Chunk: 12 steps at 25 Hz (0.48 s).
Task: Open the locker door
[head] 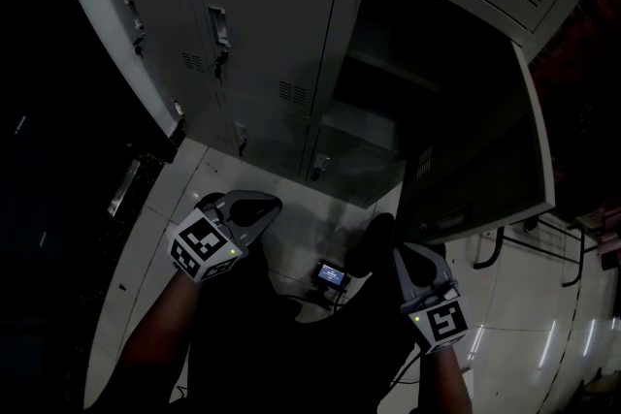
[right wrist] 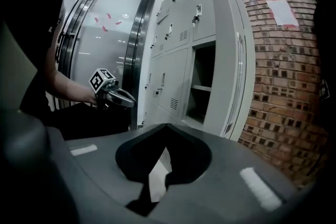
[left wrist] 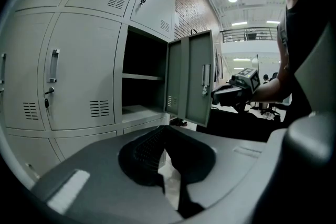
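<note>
The grey locker door point(head: 485, 160) stands swung open to the right, and its dark compartment point(head: 388, 82) with a shelf is exposed. In the left gripper view the open door point(left wrist: 191, 78) shows its handle point(left wrist: 206, 80). The right gripper view shows the same door point(right wrist: 231, 81) nearly edge-on. My left gripper point(head: 264, 207) is held low at the left, away from the lockers, shut with nothing in it point(left wrist: 164, 129). My right gripper point(head: 406, 259) hangs low under the open door, also shut and empty point(right wrist: 167, 126). Neither gripper touches the locker.
Closed locker doors with handles point(head: 219, 26) fill the left of the bank. A small device with a lit screen point(head: 331, 274) lies on the white tiled floor between my grippers. A metal frame point(head: 495, 252) stands at the right. A brick wall point(right wrist: 294, 86) runs beside the lockers.
</note>
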{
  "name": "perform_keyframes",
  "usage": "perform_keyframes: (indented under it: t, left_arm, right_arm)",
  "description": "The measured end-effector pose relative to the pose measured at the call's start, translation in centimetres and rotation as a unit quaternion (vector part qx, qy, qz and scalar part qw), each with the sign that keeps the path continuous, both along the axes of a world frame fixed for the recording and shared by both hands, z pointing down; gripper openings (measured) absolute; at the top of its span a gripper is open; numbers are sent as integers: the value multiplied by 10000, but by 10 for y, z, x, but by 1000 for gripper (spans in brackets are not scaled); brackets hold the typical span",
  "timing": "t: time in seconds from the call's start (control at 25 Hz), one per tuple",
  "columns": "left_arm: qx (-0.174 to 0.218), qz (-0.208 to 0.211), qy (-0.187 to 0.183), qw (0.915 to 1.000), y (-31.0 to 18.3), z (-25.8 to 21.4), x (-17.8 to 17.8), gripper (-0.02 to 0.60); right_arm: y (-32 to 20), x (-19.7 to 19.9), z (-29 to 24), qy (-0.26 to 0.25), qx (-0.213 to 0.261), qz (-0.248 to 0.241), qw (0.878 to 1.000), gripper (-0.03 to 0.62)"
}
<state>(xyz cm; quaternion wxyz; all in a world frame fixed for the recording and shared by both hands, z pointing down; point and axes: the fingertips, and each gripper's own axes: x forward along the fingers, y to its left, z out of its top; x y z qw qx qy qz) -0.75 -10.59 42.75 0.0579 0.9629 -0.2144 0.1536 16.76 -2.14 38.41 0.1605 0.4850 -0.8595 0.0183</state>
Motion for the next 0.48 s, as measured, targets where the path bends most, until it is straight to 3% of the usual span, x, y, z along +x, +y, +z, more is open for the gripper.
perform_keyframes:
  t: [0.48]
  left_arm:
    - [127, -20, -6, 9999, -13, -6, 2, 11]
  right_arm:
    - [-12, 10, -5, 81, 40, 88, 9999, 0]
